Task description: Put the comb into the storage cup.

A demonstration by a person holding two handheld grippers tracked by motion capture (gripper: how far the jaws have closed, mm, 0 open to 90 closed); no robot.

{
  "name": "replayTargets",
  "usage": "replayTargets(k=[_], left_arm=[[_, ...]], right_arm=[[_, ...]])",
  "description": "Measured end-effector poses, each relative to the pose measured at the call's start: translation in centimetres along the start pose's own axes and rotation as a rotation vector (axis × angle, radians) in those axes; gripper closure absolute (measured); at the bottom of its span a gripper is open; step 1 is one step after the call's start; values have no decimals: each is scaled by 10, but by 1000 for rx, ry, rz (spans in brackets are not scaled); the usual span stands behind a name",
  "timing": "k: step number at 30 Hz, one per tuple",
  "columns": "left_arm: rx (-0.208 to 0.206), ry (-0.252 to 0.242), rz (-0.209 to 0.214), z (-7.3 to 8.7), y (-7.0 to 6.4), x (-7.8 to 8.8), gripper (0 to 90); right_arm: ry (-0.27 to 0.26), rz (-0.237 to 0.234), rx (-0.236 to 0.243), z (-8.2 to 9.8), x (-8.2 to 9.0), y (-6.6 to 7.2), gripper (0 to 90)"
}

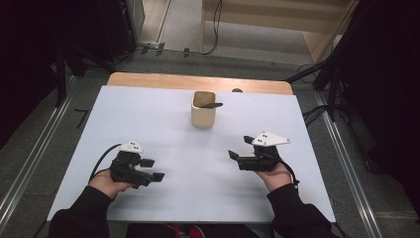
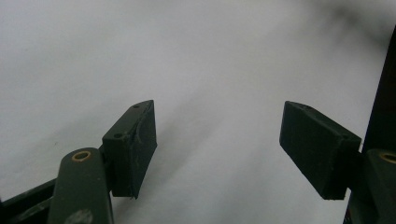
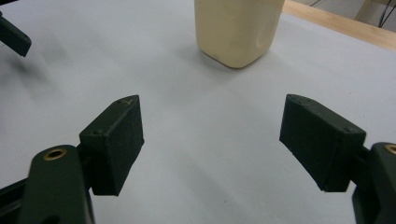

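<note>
1 cream cup (image 1: 203,113) holds a dark utensil (image 1: 214,105); left gripper (image 1: 152,169) and right gripper (image 1: 239,147) gape, grasping nothing.

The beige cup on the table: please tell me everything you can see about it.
The cup is pale cream-beige, matte, maybe wood or plastic, squarish with rounded corners and an open top. It stands upright on the white table cover, toward the far middle, near the bare wooden edge. A dark utensil handle sticks out over its rim at the right; the rest is hidden inside. Neither gripper touches it. The right gripper view shows its lower body.
</note>
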State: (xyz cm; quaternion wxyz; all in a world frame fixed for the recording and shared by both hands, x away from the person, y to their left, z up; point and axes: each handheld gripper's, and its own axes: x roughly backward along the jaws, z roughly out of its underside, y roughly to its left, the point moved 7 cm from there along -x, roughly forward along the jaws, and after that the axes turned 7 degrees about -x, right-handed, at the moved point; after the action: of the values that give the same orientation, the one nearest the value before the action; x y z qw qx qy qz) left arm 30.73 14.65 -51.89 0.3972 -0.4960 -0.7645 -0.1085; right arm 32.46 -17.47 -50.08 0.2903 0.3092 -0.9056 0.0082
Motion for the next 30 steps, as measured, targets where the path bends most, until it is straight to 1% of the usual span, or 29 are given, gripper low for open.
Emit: replayTargets(k=[2, 4, 7, 13, 15, 19, 23, 28, 30], left_arm=[[0, -1, 1, 0, 0, 0, 278], [0, 0, 1, 0, 0, 0, 278], [-2, -1, 1, 0, -1, 0, 278], [1, -7, -1, -1, -1, 1, 278], [0, -4, -3, 0, -1, 1, 278], [-2, -6, -3, -1, -1, 1, 278], [2, -10, -2, -1, -1, 2, 278], [3, -13, -2, -1, -2, 2, 278], [3, -13, -3, -1, -2, 2, 278]], right_arm=[[1, 2, -12, 1, 2, -1, 198], [2, -11, -21, 2, 6, -1, 199], [-6, -10, -9, 3, 11, -1, 199], [-10, 6, -21, 9, 19, -4, 199], [-12, 8, -33, 11, 21, -6, 199], [-23, 21, -33, 15, 28, -9, 199], [-17, 22, -51, 20, 34, -13, 199], [-22, 29, -62, 26, 41, -16, 199], [-17, 28, -57, 28, 42, -16, 199]])
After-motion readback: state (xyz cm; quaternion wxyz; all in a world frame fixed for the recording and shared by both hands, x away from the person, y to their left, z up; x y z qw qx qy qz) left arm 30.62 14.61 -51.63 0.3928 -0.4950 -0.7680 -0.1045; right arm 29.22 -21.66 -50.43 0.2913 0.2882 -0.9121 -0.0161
